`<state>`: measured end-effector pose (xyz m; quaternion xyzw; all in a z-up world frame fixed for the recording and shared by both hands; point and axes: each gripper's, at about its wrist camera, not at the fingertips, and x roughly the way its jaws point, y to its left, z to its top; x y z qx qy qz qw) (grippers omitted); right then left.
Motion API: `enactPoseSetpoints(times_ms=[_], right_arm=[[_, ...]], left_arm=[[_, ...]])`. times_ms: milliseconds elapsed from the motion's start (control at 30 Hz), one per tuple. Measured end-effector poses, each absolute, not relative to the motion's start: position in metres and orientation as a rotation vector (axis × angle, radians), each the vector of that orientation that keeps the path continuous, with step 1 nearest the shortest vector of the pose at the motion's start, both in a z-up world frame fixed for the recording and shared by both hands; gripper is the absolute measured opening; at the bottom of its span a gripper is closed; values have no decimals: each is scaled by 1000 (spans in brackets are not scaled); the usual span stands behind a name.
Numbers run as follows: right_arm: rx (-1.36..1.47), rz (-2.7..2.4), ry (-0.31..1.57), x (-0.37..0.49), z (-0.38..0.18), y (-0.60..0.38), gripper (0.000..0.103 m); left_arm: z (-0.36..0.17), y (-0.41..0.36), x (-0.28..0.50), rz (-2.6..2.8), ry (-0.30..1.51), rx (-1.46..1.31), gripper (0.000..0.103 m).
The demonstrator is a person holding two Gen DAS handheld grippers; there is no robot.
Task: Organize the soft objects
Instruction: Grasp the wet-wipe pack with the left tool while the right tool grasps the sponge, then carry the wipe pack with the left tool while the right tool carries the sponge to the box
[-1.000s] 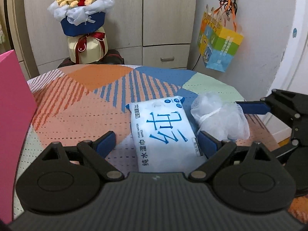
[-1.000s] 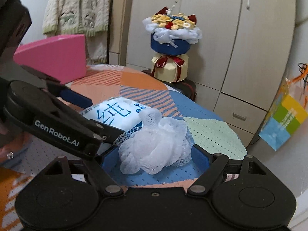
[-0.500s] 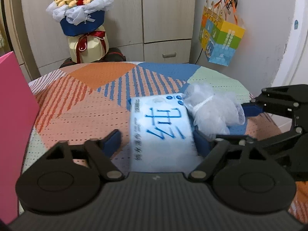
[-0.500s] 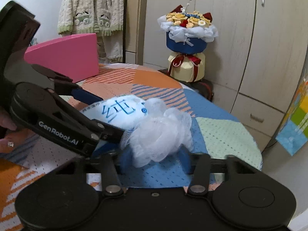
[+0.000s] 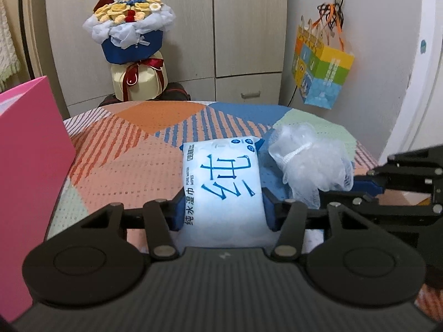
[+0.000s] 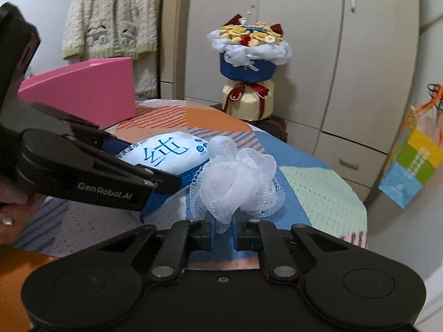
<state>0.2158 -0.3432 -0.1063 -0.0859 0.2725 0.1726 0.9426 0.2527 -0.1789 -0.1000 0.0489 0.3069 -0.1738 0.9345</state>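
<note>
Across the lower centre of the left wrist view, the left gripper (image 5: 221,207) had just been closing, and its blue pads stood against both long sides of the wet-wipes pack (image 5: 221,182), clamped on it. The pack lay flat on the patterned tablecloth (image 5: 133,160), its printed face up, running from the pads toward the middle of the frame. Just right of it, touching or nearly so, sat the white mesh bath pouf (image 5: 307,163), with the right gripper (image 5: 368,185) entering from the right edge behind it. A pink box (image 5: 30,166) filled the left edge of the frame.

At the lower centre of the right wrist view, the right gripper (image 6: 223,231) had just been closing too; its jaws stood almost together, pinching the lower folds of the bath pouf (image 6: 238,182), whose bulk billowed above the pads. The left gripper (image 6: 116,177) crossed the left half of the frame, holding the wipes pack (image 6: 166,155) at centre left. The pink box (image 6: 83,88) stood at upper left, well apart from both objects. A hand (image 6: 11,202) showed at the left edge.

Step in hand, as judged: grasp completed on both soft objects, lift not yet begun. The next move likely calls for raising each clear of the cloth and carrying it to its destination, possibly the pink box. The pouf is held by thin mesh only; expect sag and possible slip.
</note>
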Motion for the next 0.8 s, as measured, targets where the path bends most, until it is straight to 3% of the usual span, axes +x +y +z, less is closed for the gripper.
enactPoseSetpoints(times_ms=[800], right_arm=[[42,313,616,91,-96,-314,13]], left_arm=[[-70,-101,119,-438,574,51,51]])
